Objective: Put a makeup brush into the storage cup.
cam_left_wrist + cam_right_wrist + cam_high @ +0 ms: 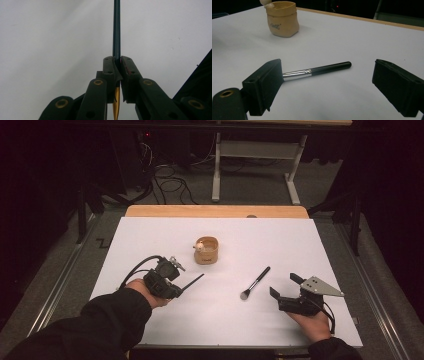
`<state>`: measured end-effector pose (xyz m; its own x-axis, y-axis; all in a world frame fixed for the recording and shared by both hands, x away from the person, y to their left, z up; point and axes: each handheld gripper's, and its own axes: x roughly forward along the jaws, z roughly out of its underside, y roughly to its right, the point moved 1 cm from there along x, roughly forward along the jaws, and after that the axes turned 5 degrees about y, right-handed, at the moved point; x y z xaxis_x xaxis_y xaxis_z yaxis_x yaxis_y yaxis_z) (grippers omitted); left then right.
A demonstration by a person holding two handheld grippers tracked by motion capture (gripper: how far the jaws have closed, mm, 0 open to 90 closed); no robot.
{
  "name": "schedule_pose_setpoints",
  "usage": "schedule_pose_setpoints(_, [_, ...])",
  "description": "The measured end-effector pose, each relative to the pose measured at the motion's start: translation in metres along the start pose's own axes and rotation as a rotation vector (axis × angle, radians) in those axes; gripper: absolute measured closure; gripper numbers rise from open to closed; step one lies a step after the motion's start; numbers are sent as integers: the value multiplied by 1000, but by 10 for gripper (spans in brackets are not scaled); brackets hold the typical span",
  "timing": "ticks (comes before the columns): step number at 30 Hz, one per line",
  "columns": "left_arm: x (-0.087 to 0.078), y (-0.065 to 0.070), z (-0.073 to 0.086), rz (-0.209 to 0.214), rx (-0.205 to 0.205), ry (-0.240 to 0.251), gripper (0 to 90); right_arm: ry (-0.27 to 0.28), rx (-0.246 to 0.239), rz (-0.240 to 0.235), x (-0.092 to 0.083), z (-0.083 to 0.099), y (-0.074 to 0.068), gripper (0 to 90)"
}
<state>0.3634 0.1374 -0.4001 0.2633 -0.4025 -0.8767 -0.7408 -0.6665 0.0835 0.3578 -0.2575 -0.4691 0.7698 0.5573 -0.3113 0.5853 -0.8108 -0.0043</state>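
My left gripper (176, 289) is shut on a thin dark brush (192, 282) whose handle sticks out toward the middle of the sheet. In the left gripper view the pads (110, 67) clamp that dark handle (116, 27), with a gold end (116, 105) below them. A black makeup brush (255, 282) with a silver ferrule lies flat on the white sheet, just left of my right gripper (283, 285), which stands open. In the right gripper view this makeup brush (322, 69) lies beyond the jaws, its bristle end hidden behind the left jaw. A tan pouch-like holder (206, 250) stands mid-table.
A white sheet (150, 235) covers the table; a wooden edge (215, 211) shows at the far side. The tan holder (282, 18) has something pale poking out of its top. Desk legs and cables stand on the floor beyond.
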Motion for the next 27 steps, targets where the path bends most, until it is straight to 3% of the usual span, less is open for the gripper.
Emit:
schedule_pose_setpoints(7, [14,12,-10,14,73,-25,831,-6,-17,-17,0,-1,-3,108])
schedule_pose_setpoints(14, [24,21,-16,43,138,-26,831,-3,-44,-64,1,-5,-11,101])
schedule_pose_setpoints(22, [30,29,-19,71,171,1,831,9,-91,-108,4,-17,-24,147])
schedule_pose_setpoints(27, [36,29,-20,70,190,-30,831,7,-126,-138,11,-28,-36,162])
